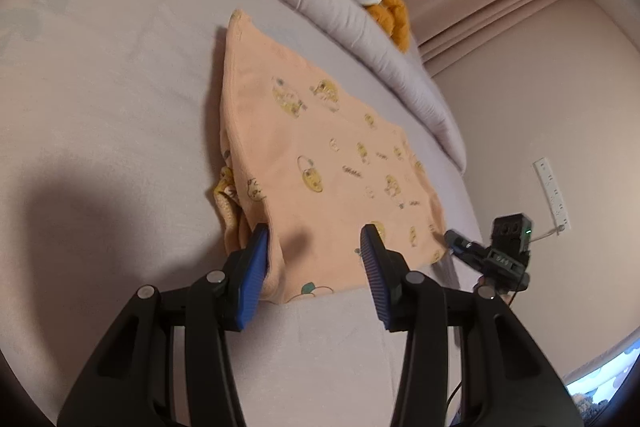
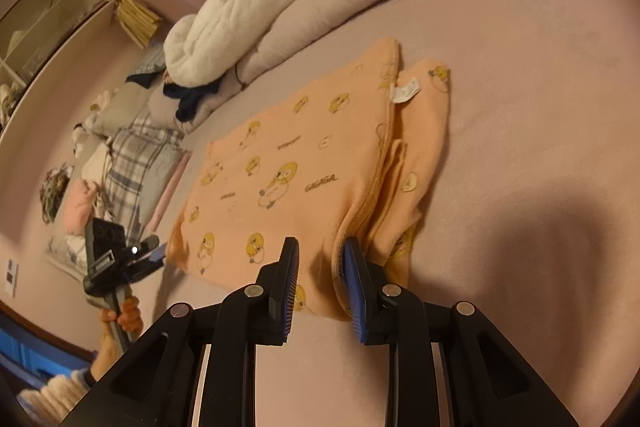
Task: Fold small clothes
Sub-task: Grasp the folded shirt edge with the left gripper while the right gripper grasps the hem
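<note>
As the two grippers met the near hem of the orange garment (image 1: 312, 147) on the bed (image 1: 120, 87), the small piece of clothing lay flat and partly folded, its duck print facing up. The left gripper (image 1: 316, 259) straddled one near corner, its blue-padded jaws standing apart on either side of the bunched cloth and not visibly pressing it. The right gripper (image 2: 318, 279) sat at the opposite near corner, where the folded layers stacked into a thick ridge; its jaws were narrower, with a fold of fabric between them, though a gap on the left side suggested no firm pinch yet. A person's hand (image 2: 120, 315) could be seen on the handle of the left tool in the right wrist view. A white blanket (image 2: 248, 7) and a rolled duvet (image 1: 360, 39) lay along the far side of the bed, well apart from the garment.

The step in hand appeared to be taking both near corners for the next fold. Doing it well would likely mean catching every layer at each corner, closing both grips fully before lifting, and carrying the hem evenly toward the far edge so the fold stayed square.
</note>
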`<state>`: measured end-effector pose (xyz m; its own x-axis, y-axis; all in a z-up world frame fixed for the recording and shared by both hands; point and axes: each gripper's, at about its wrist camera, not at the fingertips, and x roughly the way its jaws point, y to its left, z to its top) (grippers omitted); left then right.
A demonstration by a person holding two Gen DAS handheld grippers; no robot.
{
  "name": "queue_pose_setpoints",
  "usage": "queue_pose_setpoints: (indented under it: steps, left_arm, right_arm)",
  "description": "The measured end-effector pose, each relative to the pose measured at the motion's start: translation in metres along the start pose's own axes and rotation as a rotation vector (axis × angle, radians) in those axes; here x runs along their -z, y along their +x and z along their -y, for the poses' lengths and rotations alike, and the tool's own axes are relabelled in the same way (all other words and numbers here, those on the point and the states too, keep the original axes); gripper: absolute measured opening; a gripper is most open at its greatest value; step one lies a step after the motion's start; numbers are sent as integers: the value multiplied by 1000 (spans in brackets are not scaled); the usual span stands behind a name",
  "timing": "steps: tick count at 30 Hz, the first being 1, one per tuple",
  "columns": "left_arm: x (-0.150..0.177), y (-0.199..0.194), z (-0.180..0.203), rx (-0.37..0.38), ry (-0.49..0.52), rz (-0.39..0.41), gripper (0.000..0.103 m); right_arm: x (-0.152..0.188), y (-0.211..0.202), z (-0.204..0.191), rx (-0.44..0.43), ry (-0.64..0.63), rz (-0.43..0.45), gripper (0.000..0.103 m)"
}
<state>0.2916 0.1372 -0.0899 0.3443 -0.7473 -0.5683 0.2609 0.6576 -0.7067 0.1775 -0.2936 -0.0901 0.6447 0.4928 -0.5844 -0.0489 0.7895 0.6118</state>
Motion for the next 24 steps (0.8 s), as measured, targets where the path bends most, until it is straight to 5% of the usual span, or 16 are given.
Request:
queue_pose_setpoints:
  steps: [5, 8, 9, 15, 24]
  left_arm:
    - [-1, 14, 1, -97, 4, -45, 45]
    - [2, 17, 0, -125, 24, -65, 18]
    - [2, 18, -1, -128, 25, -69, 6]
    - [3, 6, -13, -87, 4, -62, 5]
    - [10, -3, -14, -201, 51, -105, 6]
  right_arm:
    - [-7, 15, 1, 89, 8, -28, 27]
    - [-3, 17, -3, 104, -25, -28, 23]
    - [-2, 16, -4, 103, -34, -27, 12]
    - [13, -5, -15, 79, -96, 19, 7]
    - [13, 1, 11, 189, -2, -39, 7]
